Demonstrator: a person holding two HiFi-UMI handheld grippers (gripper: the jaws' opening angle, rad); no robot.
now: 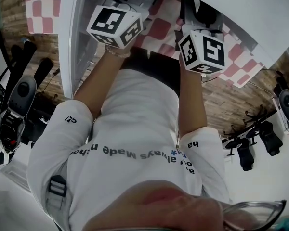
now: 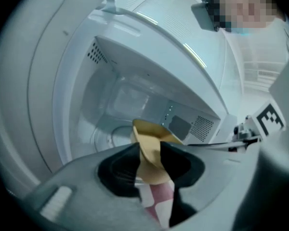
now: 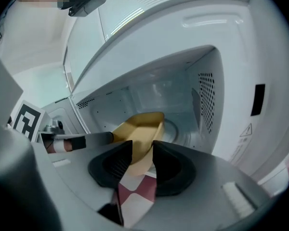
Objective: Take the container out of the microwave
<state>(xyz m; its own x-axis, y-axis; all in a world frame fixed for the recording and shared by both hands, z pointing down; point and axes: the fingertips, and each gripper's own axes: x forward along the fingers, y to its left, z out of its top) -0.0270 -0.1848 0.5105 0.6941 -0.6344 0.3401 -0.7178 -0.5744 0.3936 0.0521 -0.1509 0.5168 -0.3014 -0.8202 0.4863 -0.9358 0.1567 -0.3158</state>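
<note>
A yellow container (image 3: 140, 125) lies low in the open microwave (image 3: 173, 88), its far end over the glass turntable (image 3: 176, 129). My right gripper (image 3: 142, 154) is shut on its near right rim, both dark pads pressed against the yellow wall. In the left gripper view my left gripper (image 2: 151, 154) is shut on the container (image 2: 151, 134) at its left rim. Each gripper shows in the other's view: the left gripper (image 3: 74, 141) reaches in from the left, the right gripper (image 2: 241, 134) from the right. In the head view only the two marker cubes (image 1: 115, 27) (image 1: 202, 52) show; the jaws are hidden.
A red-and-white checkered cloth (image 3: 135, 194) covers the table under the jaws. The microwave door (image 2: 33, 81) stands open at the left. The cavity's perforated right wall (image 3: 207, 100) is close to the container. Black stands and gear (image 1: 19, 100) (image 1: 265, 138) stand on the floor.
</note>
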